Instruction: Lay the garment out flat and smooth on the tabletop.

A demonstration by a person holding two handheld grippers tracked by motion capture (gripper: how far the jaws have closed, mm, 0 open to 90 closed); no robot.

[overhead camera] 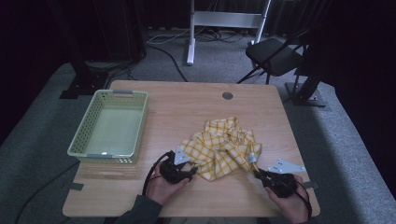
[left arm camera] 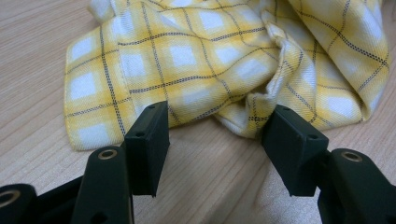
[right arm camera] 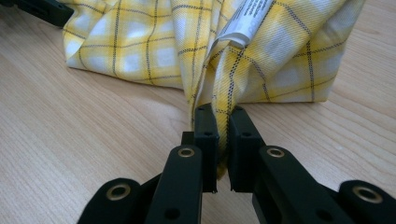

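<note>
A crumpled yellow checked cloth (overhead camera: 223, 145) lies on the wooden table (overhead camera: 196, 105), right of centre. My left gripper (overhead camera: 190, 171) sits at the cloth's near left edge, open, its jaws either side of a fold of the cloth (left arm camera: 196, 60) without touching it. My right gripper (overhead camera: 256, 171) is at the cloth's near right corner, shut on a pinched edge of the cloth (right arm camera: 219, 70). A white label (right arm camera: 247, 21) shows on the cloth just beyond the right gripper (right arm camera: 220, 116). The left gripper (left arm camera: 217, 126) rests low over the table.
A pale green plastic basket (overhead camera: 112, 127) stands on the table's left side, nothing in it. A round grommet hole (overhead camera: 227, 95) sits near the far edge. Beyond the table are a black chair (overhead camera: 275, 56) and a white desk frame (overhead camera: 226, 21).
</note>
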